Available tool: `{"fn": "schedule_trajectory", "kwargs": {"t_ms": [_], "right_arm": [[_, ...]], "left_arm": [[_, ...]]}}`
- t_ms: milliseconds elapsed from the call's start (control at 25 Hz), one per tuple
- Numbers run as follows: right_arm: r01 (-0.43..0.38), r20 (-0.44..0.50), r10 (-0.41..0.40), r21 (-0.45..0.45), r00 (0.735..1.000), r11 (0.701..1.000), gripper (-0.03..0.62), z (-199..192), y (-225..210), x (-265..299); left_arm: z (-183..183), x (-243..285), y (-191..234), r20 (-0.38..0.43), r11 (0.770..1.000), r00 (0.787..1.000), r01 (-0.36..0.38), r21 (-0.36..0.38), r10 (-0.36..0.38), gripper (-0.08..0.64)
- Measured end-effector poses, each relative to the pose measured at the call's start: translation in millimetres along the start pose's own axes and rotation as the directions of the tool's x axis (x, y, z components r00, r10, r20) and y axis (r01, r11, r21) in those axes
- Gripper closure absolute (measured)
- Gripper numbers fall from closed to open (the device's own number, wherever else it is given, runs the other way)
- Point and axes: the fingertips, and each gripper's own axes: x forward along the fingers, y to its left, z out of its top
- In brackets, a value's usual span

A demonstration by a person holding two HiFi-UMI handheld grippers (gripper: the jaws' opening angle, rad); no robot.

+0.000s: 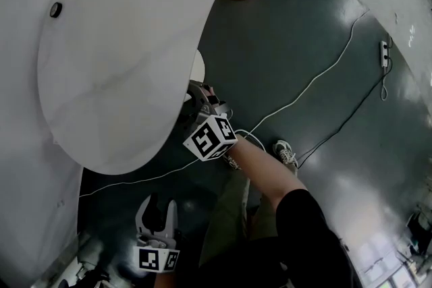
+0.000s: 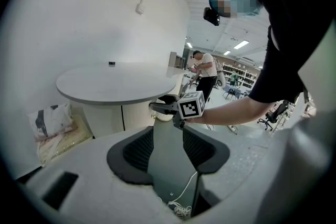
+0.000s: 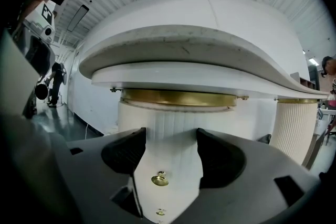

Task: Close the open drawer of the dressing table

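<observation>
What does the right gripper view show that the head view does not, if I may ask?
Only the right gripper view shows the brass knob on the fluted white front, between the right gripper's open jaws, and the gold ring beneath the top. Only the head view shows the small black object on the top and the power strip on the floor. Both show the dressing table's white top.

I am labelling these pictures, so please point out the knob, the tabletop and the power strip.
knob [image 3: 160,180]: right gripper view, on its round brass face.
tabletop [image 1: 115,57]: head view, on the bare white top.
power strip [image 1: 384,52]: head view, on the middle of its body.
</observation>
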Motion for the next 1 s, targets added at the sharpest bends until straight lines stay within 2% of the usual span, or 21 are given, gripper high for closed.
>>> {"fn": "schedule_trajectory", "kwargs": {"t_ms": [320,560,1000], "right_arm": [[-0.021,-0.016,0.022,0.023,1.0,1.0,0.302,-2.2,1.0,0.9],[-0.04,-0.004,0.041,0.104,0.999,0.994,0.291,3.1,5.2,-4.7],[-0.036,-0.078,0.046,0.128,0.996,0.991,0.291,3.1,7.4,-49.7]], "left_arm": [[-1.9,2.4,-3.9,0.008,1.0,1.0,0.006,-0.008,-0.005,0.374],[7.4,4.9,-16.8,0.038,1.0,0.999,0.013,-0.009,-0.013,0.374],[18.1,2.0,-30.7,0.069,0.997,0.996,-0.05,-0.06,0.055,0.374]]}}
